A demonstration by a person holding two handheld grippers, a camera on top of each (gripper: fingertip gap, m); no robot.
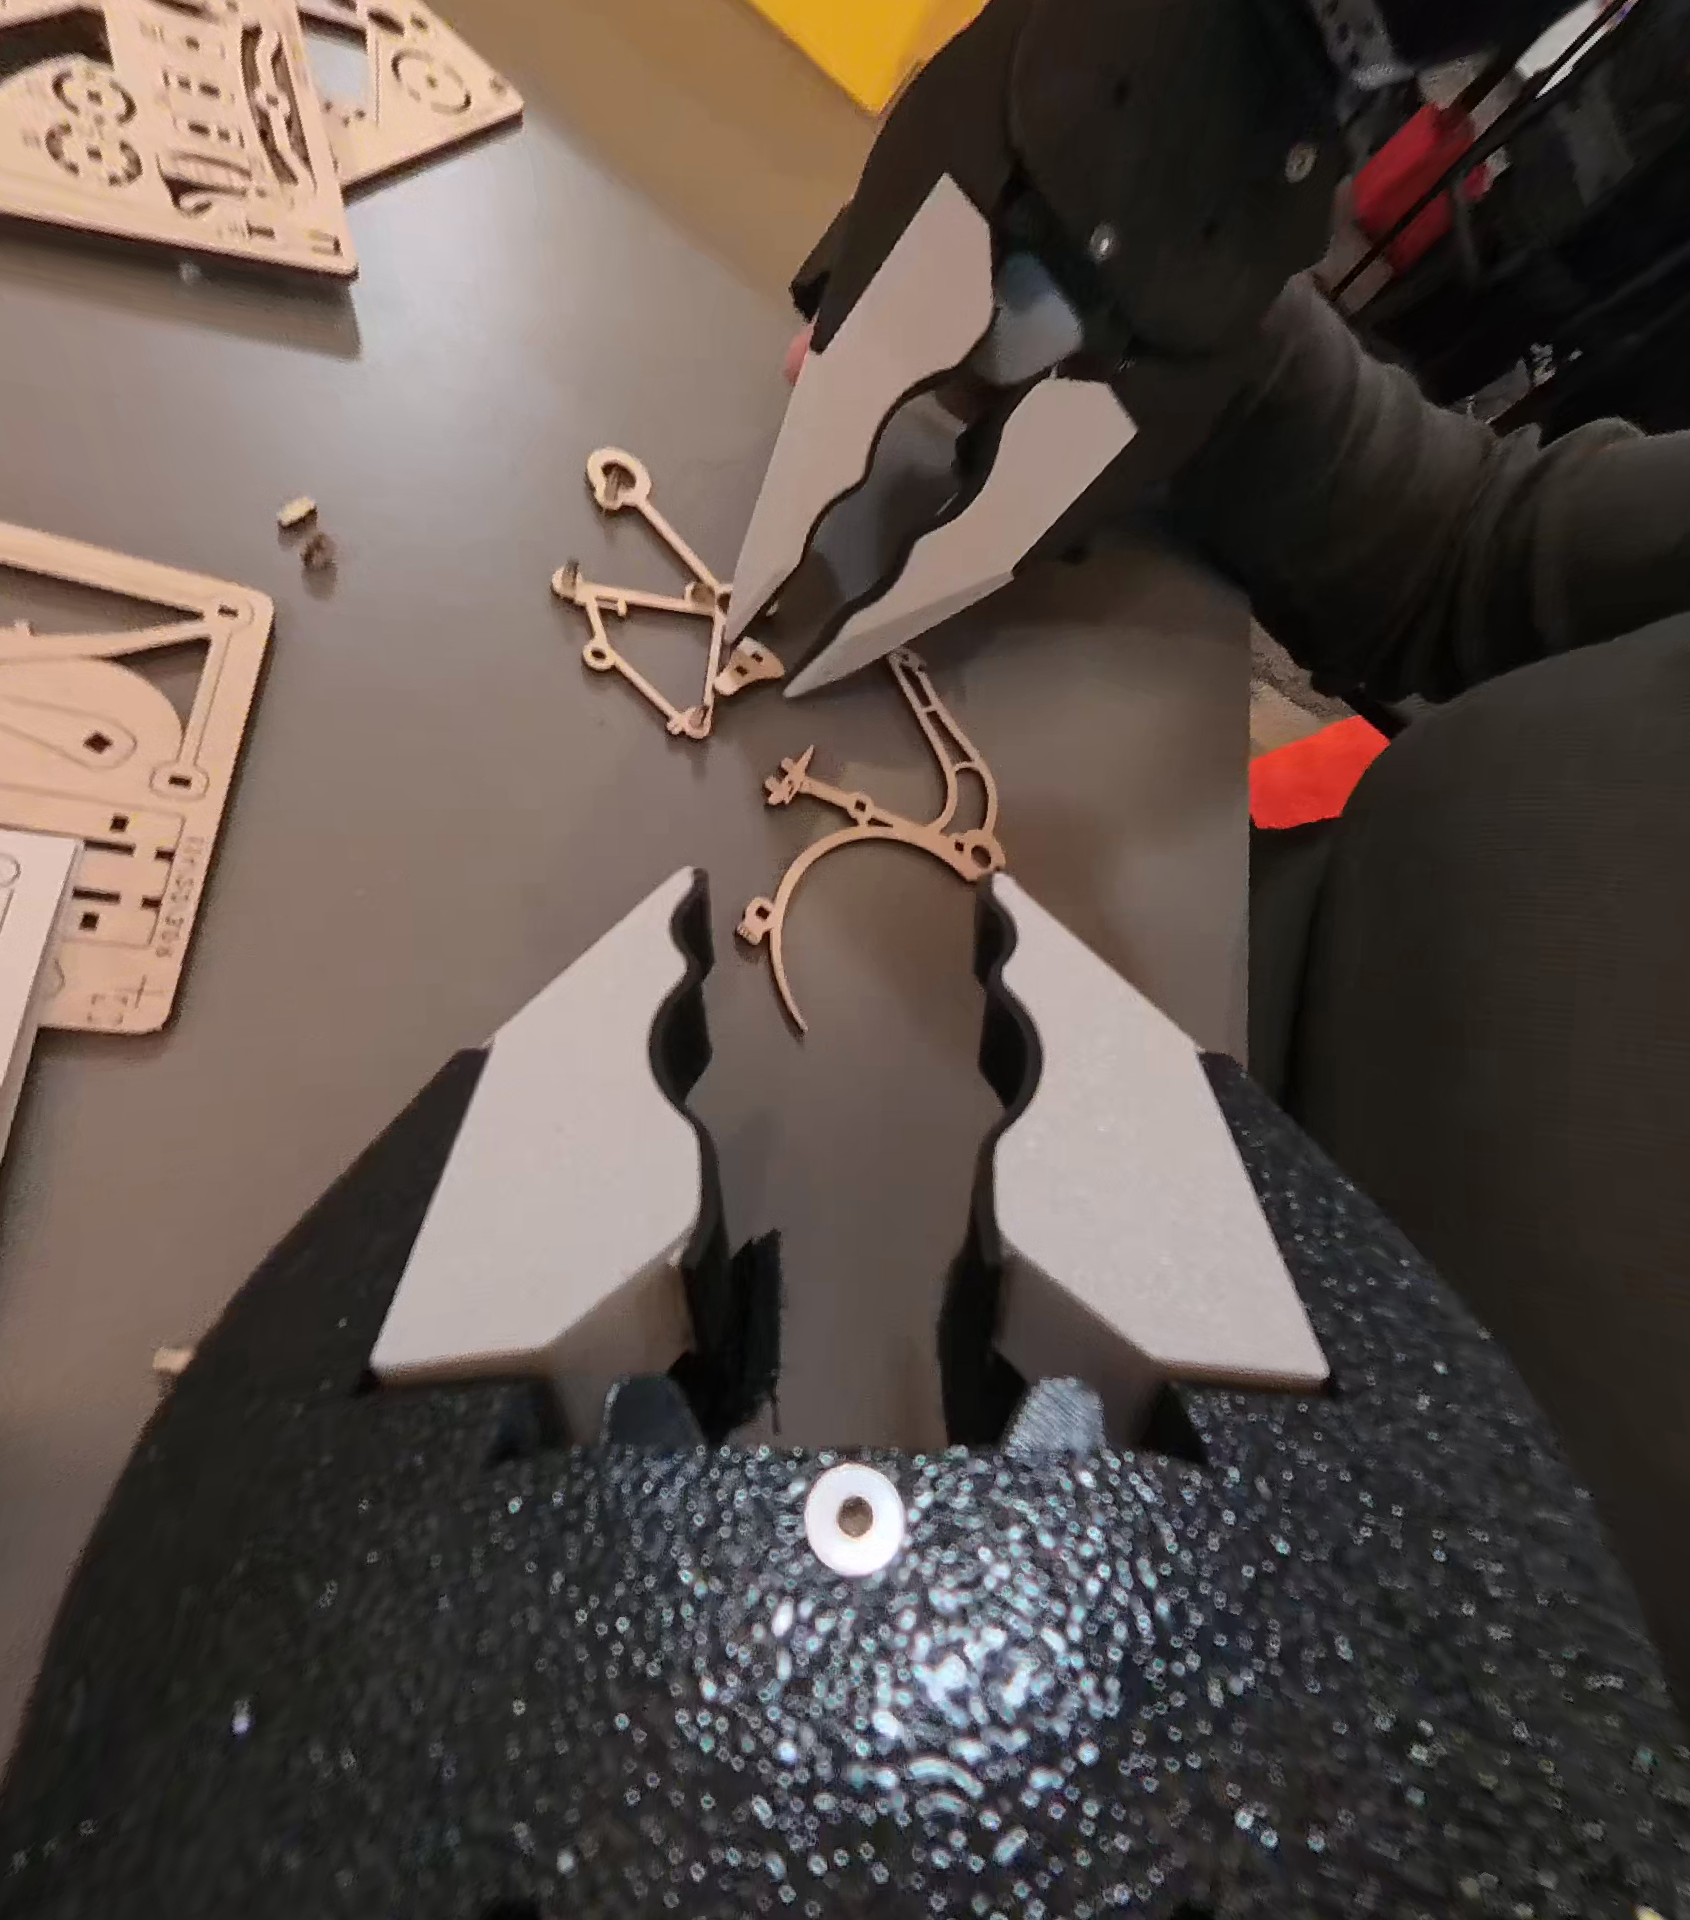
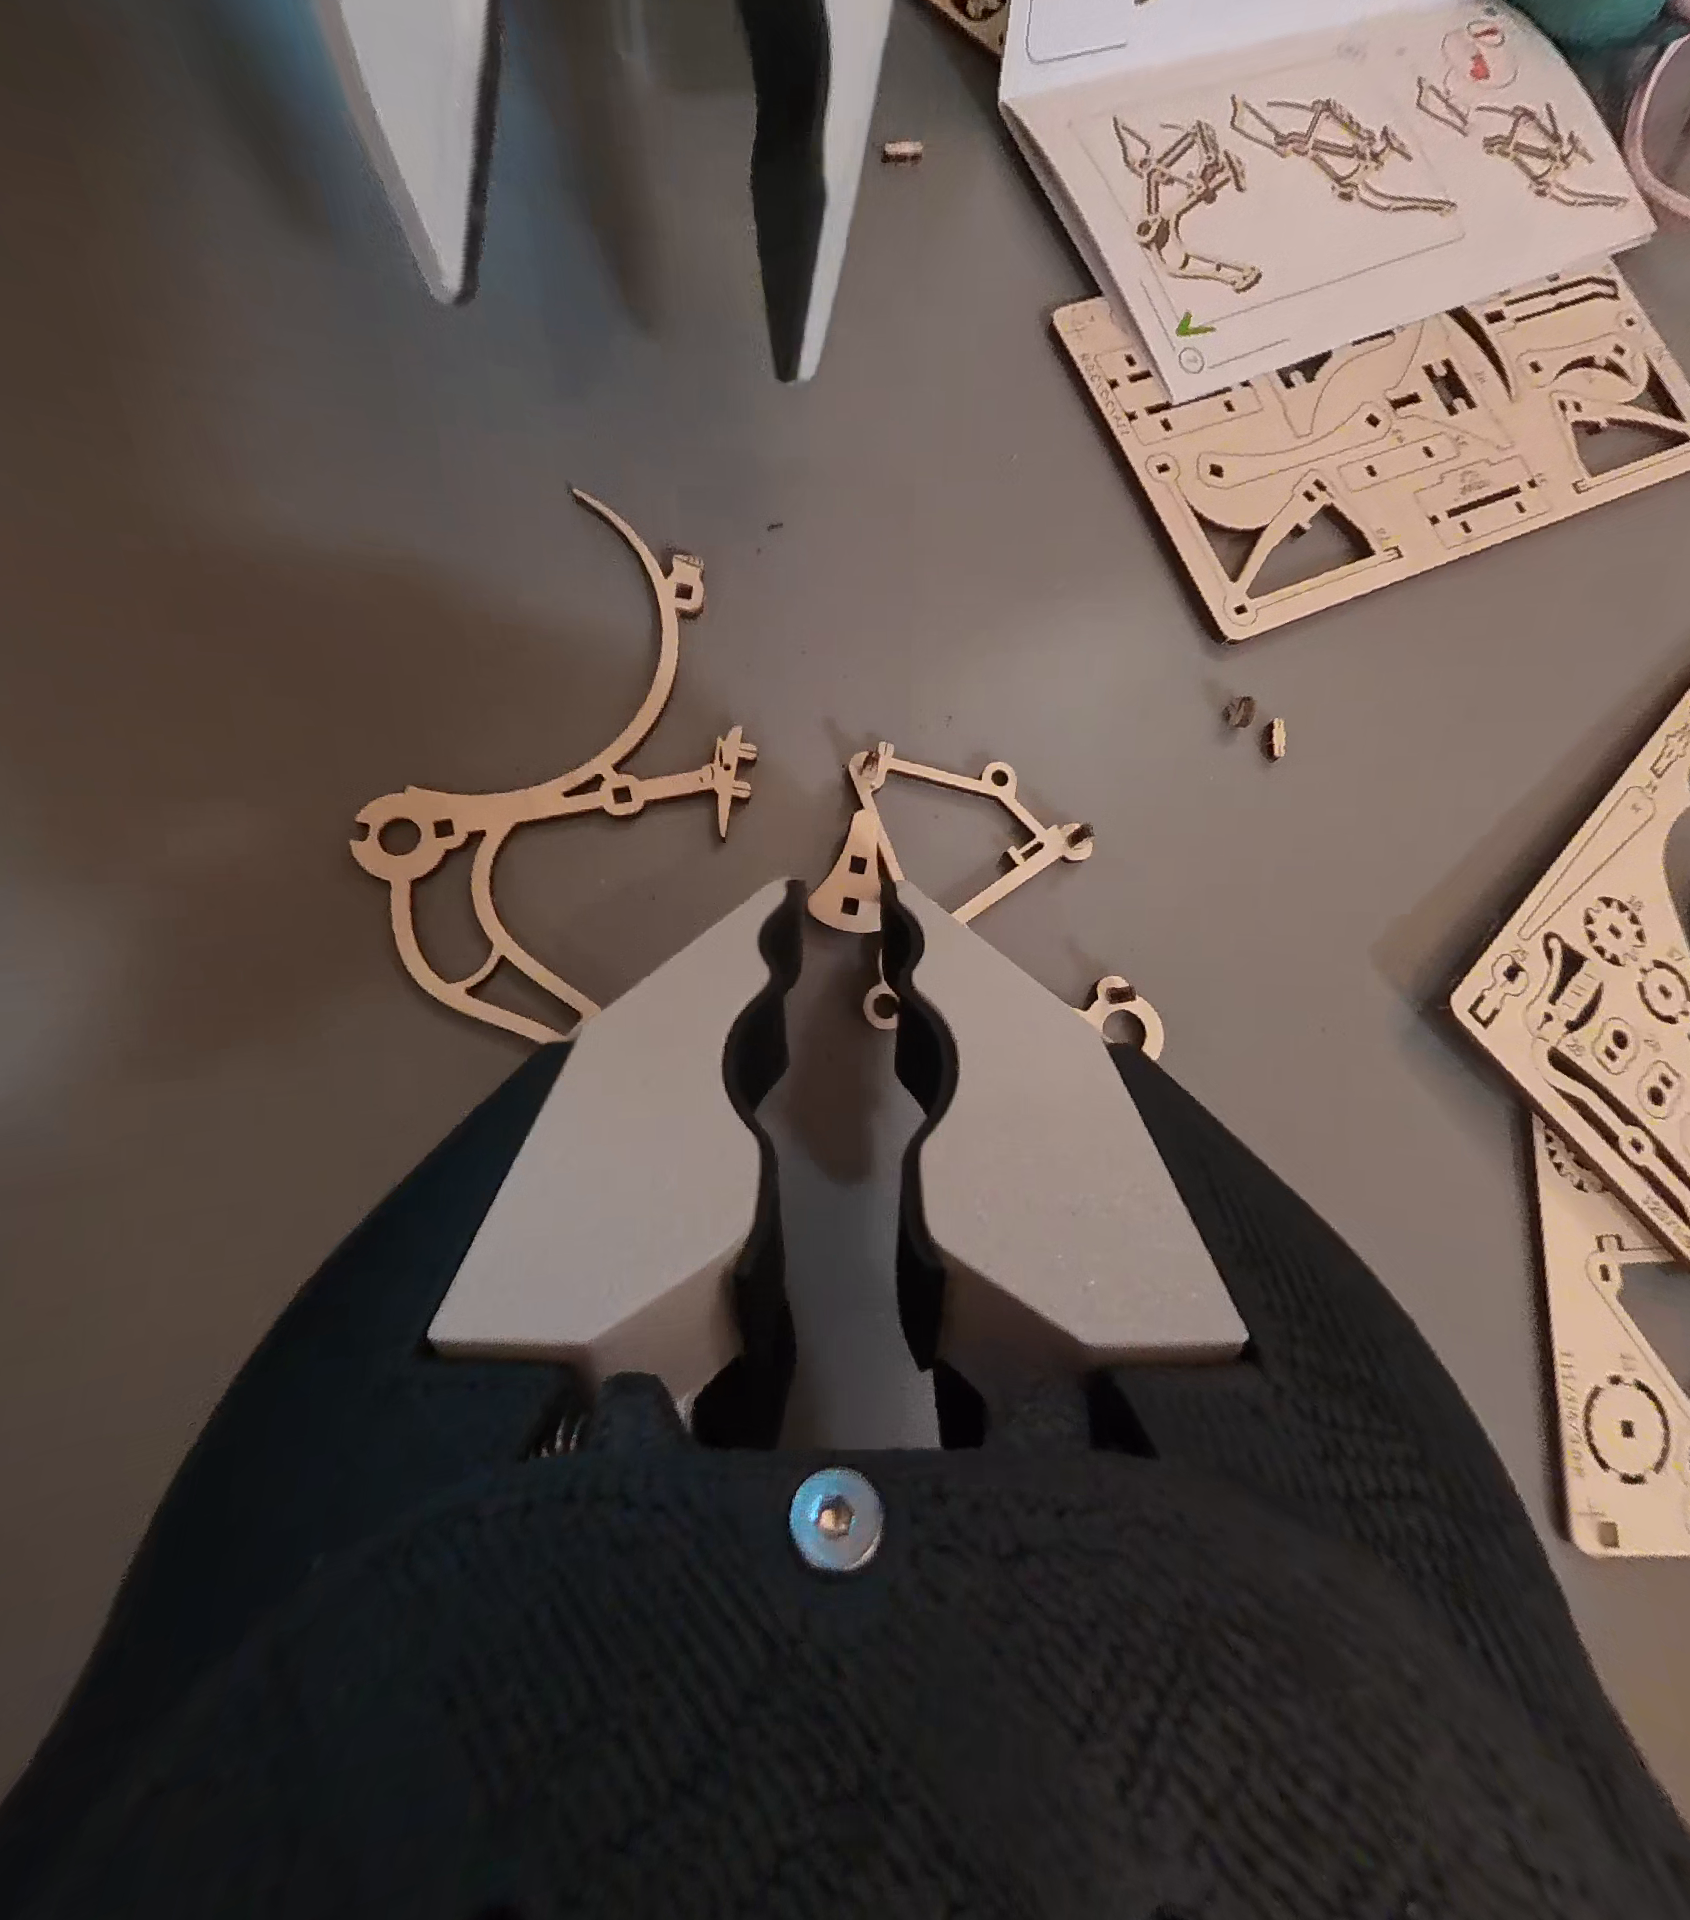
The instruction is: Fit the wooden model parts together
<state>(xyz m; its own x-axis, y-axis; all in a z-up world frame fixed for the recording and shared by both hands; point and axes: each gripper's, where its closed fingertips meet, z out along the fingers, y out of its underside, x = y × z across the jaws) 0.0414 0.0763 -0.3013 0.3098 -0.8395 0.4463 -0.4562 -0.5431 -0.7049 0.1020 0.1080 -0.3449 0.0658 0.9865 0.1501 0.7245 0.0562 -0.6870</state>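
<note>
Wooden fan-shaped piece [image 2: 849, 878] apparently unpinched at right gripper [image 2: 843, 894] jaws.

Thin pale wooden curved part [image 2: 467, 831] with long arc and ring hub, flat on grey worktop [image 2: 197, 520], just left of the right fingers [image 2: 675, 1039]; angular wooden linkage part [image 2: 966, 821] with small fan-shaped piece, flat, at those fingertips, partly hidden beneath them
</note>
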